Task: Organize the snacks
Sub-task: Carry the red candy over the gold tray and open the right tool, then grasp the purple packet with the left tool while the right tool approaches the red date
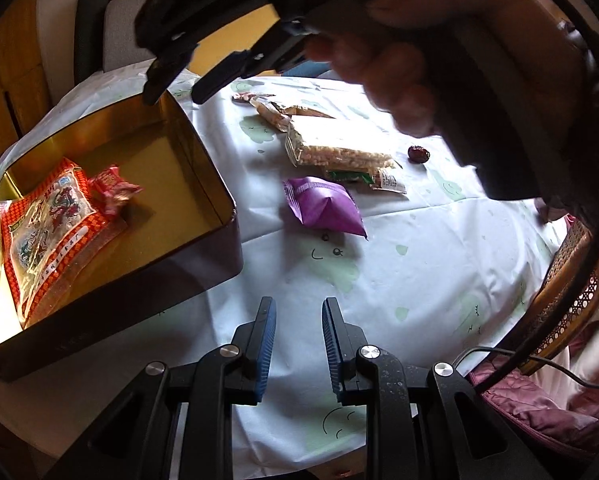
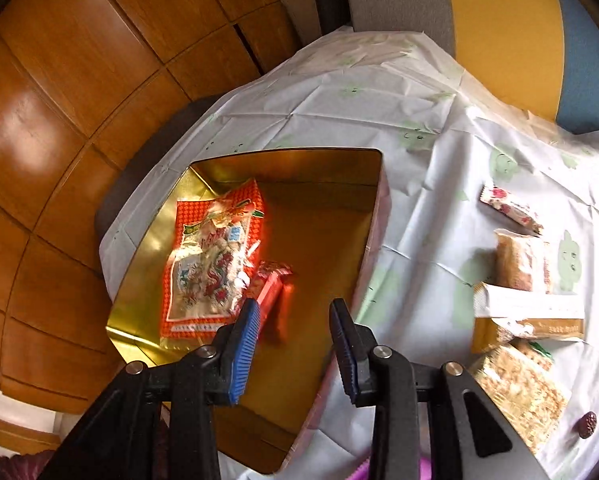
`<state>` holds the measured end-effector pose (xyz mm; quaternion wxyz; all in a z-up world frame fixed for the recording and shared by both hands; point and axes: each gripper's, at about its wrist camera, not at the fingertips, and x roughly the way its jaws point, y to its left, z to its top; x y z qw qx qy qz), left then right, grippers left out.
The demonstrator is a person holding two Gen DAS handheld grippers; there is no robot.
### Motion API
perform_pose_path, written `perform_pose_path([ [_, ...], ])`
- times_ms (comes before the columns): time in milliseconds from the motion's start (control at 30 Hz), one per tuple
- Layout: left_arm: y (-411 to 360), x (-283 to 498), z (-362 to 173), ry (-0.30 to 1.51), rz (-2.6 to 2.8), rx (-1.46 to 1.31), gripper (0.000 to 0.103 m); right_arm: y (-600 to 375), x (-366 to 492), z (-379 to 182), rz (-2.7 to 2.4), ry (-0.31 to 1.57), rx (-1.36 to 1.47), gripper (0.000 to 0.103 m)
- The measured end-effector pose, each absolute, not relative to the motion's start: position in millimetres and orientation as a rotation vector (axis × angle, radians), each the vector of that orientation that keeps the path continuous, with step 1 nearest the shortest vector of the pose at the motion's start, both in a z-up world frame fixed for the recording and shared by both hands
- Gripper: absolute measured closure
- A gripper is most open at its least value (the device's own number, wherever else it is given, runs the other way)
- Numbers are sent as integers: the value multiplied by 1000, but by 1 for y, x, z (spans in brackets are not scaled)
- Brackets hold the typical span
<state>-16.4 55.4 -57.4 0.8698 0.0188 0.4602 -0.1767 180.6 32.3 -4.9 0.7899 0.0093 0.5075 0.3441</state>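
One gold-lined tin [image 1: 203, 168], lid off, at nine o'clock on the bench [image 1: 419, 264] under a pale cloth with green figures. Two snacks inside: one large red-and-clear bag [image 1: 51, 224] lying flat, one small red wrapped sweet [image 1: 113, 190] touching its edge at two o'clock of the bag. Outside the tin, at centre, one purple pouch [image 1: 325, 210]; at twelve to one o'clock from it, a loose cluster of puffed-grain bars [image 1: 339, 148], about four or five by the right wrist view, overlapping so the exact count stays uncertain. One flowered wrapped candy [image 2: 509, 208] at the far end of that cluster. One dark red date [image 1: 418, 153] alone at two o'clock, apart from the bars. Left hand-held gripper [image 1: 298, 312] at six o'clock, low over bare cloth, jaws apart, nothing between the blue pads. Right hand-held gripper [image 2: 293, 312] above the tin's near half, jaws parted, released and empty, the small red sweet [image 2: 273, 288] lying free just beyond the left pad. Right hand [image 1: 379, 68] around its handle at twelve o'clock in the left wrist view.
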Motion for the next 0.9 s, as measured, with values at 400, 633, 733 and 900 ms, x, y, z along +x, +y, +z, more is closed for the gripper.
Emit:
perform_pose_path([
  [400,50,-19,-55,952,-362,71,79,-14,150,2,704,1004,-32,67],
  [633,48,-20,-55,950,-358,87,79,-58,137,-7,620,999,-50,67],
  [733,48,-18,-55,951,-357,95,79,-78,134,-13,577,1009,-52,67],
  [900,47,-16,-51,953,-362,87,78,-114,133,-20,493,1020,-84,67],
])
